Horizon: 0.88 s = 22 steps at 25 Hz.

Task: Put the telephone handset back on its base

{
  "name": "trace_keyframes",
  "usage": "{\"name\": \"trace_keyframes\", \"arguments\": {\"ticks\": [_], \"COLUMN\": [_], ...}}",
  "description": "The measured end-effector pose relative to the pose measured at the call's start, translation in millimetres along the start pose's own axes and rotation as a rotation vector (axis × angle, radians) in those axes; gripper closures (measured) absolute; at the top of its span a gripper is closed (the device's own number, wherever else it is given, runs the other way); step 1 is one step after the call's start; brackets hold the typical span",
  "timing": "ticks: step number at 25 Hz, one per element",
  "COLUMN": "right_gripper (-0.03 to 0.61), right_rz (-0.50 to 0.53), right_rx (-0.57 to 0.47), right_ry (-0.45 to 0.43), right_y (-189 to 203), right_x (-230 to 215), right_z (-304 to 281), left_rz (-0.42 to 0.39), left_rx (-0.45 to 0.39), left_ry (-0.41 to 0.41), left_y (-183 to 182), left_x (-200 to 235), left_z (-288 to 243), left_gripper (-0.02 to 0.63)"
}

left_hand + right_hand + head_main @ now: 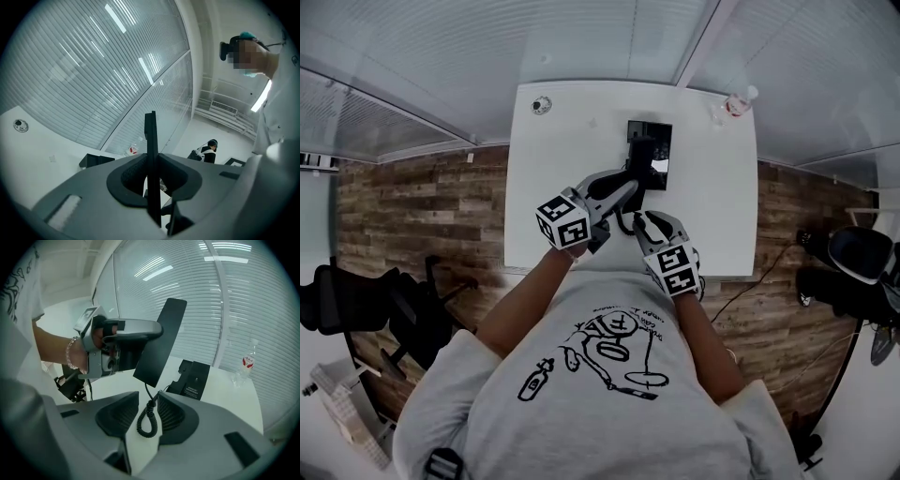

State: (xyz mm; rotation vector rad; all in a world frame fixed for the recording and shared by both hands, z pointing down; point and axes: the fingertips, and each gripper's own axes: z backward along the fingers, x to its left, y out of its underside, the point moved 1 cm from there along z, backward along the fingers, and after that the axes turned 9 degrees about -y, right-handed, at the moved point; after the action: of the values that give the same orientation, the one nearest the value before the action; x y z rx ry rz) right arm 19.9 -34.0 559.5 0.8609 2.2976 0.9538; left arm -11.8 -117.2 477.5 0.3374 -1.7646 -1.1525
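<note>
Right gripper view: left gripper (152, 164) clamps the handset (161, 333), right gripper (148, 401) gapes round its cord (147, 423); lower squarely onto far base (193, 379).

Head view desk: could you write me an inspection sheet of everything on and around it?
Surface: white rectangular table, mostly bare.
Job's things: flat black telephone handset held above the table; black telephone base standing on it, apart from the handset.
Clutter: clear plastic bottle with red label at one far corner; small round object at the other.
Grippers: left gripper shut on the handset; right gripper open.
Cables: black coiled cord hanging between the right gripper's jaws.
Surroundings: wood-plank floor, slatted glass walls, black office chair.
</note>
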Motion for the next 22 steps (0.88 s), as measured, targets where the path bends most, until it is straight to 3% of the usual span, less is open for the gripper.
{"name": "trace_keyframes", "arguments": {"ticks": [10,12,14,22], "right_gripper": [0.471,0.535,0.555,0.565], "right_rz": [-0.010,-0.003,0.010,0.016], "right_rx": [0.063,0.073,0.084,0.125], "right_ry": [0.002,0.006,0.013,0.049], "right_y": [25,28,31,38], "right_x": [-16,-19,-20,-27], "right_z": [-31,-35,-37,-39], "left_rz": [0.068,0.071,0.076,0.131], "left_rx": [0.008,0.012,0.014,0.044], "left_ry": [0.018,0.025,0.034,0.069], "left_y": [20,24,26,36], "left_x": [19,24,30,46], "left_z": [-12,-16,-19,-31], "left_gripper": [0.543,0.543,0.544,0.543]}}
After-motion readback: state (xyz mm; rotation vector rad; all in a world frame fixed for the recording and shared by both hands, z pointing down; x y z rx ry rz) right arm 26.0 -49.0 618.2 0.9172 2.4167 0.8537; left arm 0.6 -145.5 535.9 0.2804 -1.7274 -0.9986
